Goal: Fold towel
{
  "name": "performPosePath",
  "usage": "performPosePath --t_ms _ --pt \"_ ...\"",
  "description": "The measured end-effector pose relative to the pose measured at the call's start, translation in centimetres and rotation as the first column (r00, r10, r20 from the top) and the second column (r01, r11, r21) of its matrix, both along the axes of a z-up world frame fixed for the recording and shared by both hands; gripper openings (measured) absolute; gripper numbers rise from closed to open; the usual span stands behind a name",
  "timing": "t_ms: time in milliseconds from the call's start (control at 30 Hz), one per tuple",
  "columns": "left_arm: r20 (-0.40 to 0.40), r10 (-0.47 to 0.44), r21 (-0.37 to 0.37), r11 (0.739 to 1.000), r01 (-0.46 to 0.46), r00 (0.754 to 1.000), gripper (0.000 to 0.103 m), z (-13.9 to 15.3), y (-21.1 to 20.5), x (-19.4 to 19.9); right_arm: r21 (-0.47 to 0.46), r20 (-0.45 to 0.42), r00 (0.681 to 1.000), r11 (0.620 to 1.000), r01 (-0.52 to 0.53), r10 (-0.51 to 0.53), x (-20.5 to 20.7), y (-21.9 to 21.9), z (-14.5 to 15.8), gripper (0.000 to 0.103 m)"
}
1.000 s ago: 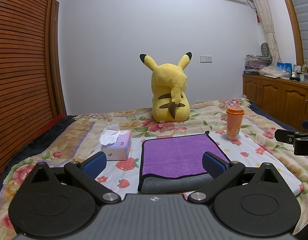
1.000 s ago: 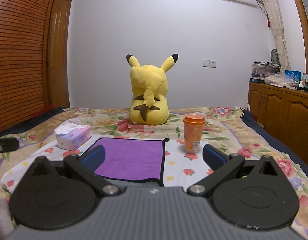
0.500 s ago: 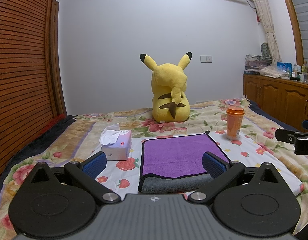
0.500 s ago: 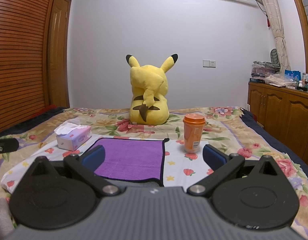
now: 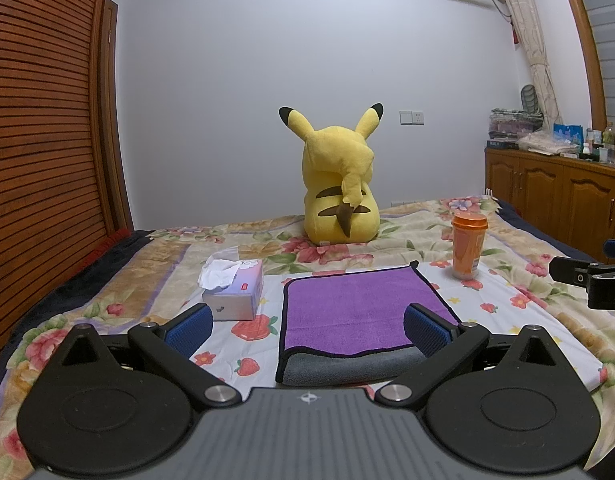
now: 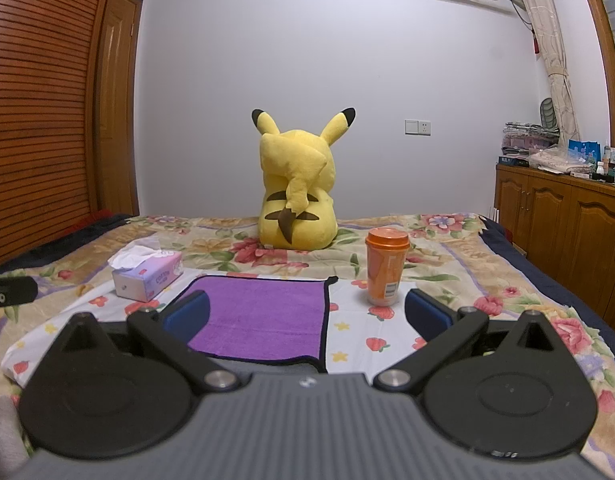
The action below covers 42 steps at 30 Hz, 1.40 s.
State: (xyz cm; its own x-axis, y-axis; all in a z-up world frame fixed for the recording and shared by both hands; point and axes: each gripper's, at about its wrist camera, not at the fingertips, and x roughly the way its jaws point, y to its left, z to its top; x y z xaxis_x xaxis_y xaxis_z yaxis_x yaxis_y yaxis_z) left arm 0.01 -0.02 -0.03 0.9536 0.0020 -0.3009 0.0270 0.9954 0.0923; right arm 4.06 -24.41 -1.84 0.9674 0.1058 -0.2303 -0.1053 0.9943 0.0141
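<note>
Because the purple towel [image 5: 359, 312] looks soft, light and limp, its near corners suit pinching; left gripper [image 5: 307, 330] and right gripper [image 6: 307, 316] jaws are spread, empty.

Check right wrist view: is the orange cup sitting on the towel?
No, the cup stands on the bedspread to the right of the towel, clear of its black edge.
</note>
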Motion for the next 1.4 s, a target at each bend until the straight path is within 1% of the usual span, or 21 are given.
performPosePath --t_ms 200,267,400,600,833,1400 --pt "-0.019 0.000 0.004 1.000 0.000 1.000 0.103 -0.5 0.5 0.1 -0.004 -0.007 1.000 1.000 -0.004 0.004 -0.1 0.3 -0.2 0.103" --pt "-0.032 0.000 0.007 1.000 0.000 0.999 0.103 0.0 -0.1 0.4 -0.006 -0.013 1.000 1.000 -0.006 0.006 0.1 0.4 -0.3 0.103" --pt "-0.057 0.000 0.008 1.000 0.000 0.998 0.103 -0.3 0.1 0.5 -0.016 -0.030 0.999 1.000 -0.011 0.010 0.6 0.6 -0.4 0.103" --pt "-0.118 -0.014 0.008 1.000 0.015 0.993 0.103 -0.9 0.2 1.4 -0.038 -0.060 0.998 0.999 -0.014 0.012 1.3 1.0 -0.7 0.103" --pt "-0.152 -0.027 0.023 0.999 0.030 0.988 0.103 -1.6 -0.3 2.1 -0.049 -0.088 0.996 0.999 -0.021 0.016 2.0 1.2 -1.1 0.103" --pt "-0.231 -0.031 0.043 0.998 0.042 0.972 0.103 -2.6 0.0 5.4 -0.069 -0.163 0.986 0.997 -0.034 0.023 4.4 1.8 -2.2 0.103"
